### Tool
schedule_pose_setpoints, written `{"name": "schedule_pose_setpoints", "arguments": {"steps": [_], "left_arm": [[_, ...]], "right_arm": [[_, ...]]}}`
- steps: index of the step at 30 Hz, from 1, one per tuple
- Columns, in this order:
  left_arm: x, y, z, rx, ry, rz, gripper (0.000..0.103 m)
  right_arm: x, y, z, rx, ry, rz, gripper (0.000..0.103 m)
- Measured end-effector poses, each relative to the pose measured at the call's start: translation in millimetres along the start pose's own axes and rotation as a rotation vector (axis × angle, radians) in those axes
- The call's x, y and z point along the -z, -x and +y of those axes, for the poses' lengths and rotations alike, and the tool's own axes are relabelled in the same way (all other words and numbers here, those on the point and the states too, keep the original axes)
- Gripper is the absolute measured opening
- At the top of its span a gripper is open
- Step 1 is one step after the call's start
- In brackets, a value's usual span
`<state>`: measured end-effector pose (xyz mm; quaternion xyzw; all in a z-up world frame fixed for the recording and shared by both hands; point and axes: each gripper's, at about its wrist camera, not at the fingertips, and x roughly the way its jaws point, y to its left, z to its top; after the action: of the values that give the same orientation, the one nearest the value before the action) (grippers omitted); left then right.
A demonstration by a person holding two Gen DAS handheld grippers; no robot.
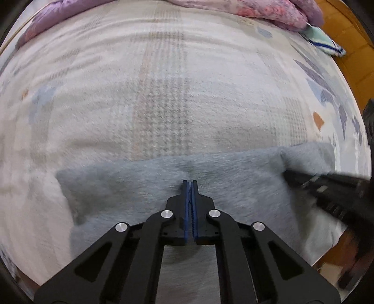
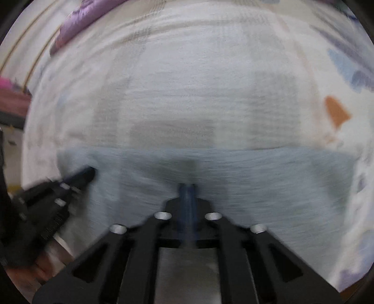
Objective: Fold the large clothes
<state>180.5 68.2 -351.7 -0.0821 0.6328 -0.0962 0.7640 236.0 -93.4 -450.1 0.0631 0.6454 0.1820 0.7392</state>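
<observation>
A grey-blue fleecy garment (image 1: 140, 187) lies on the bed under both grippers; it also shows in the right wrist view (image 2: 268, 182), blurred. My left gripper (image 1: 190, 183) is shut, blue pads together, over the garment's middle near its far edge. My right gripper (image 2: 187, 187) looks shut too, over the cloth. Whether either pinches cloth is hidden. The right gripper appears in the left wrist view (image 1: 289, 174) at the garment's right side; the left gripper appears in the right wrist view (image 2: 90, 173) at its left side.
The bed cover (image 1: 163, 93) is white with grey checks and blue and orange patches. A purple-pink quilt (image 1: 257, 9) lies at the far edge, a small mint pouch (image 1: 322, 39) beside it. Wooden floor (image 1: 350, 58) lies beyond the bed's right edge.
</observation>
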Motion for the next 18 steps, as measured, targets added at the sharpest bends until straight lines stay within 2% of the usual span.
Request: {"name": "schedule_pose_setpoints", "arguments": {"steps": [2, 3, 4, 5, 6, 7, 8, 10, 13, 16, 18], "left_arm": [[-4, 2, 13, -0.1, 0.012, -0.004, 0.003], [-1, 7, 32, -0.134, 0.043, 0.009, 0.002], [2, 8, 50, -0.227, 0.092, 0.045, 0.002], [9, 7, 76, -0.29, 0.162, 0.091, 0.001], [17, 10, 99, -0.29, 0.219, 0.12, 0.001], [29, 11, 124, -0.294, 0.297, 0.162, 0.0], [35, 14, 137, -0.303, 0.341, 0.181, 0.0], [45, 34, 153, -0.272, 0.404, 0.161, 0.0], [40, 58, 130, -0.179, 0.372, 0.105, 0.0], [22, 57, 81, -0.032, 0.31, 0.074, 0.0], [6, 44, 36, 0.03, 0.247, 0.067, 0.0]], "right_arm": [[3, 10, -24, 0.027, -0.023, -0.002, 0.0], [4, 13, -33, -0.003, -0.036, 0.0, 0.0], [5, 21, -44, 0.046, -0.049, 0.005, 0.0], [6, 27, -52, 0.145, -0.046, 0.005, 0.0], [8, 34, -63, 0.26, -0.053, 0.0, 0.001], [11, 38, -75, 0.299, -0.085, 0.011, 0.004], [14, 43, -90, 0.301, -0.141, 0.027, 0.004], [20, 60, -104, 0.245, -0.226, 0.001, 0.004], [18, 74, -87, 0.17, -0.211, -0.032, 0.006], [7, 64, -46, 0.043, -0.165, -0.025, 0.006], [0, 49, -19, -0.02, -0.137, -0.007, 0.006]]}}
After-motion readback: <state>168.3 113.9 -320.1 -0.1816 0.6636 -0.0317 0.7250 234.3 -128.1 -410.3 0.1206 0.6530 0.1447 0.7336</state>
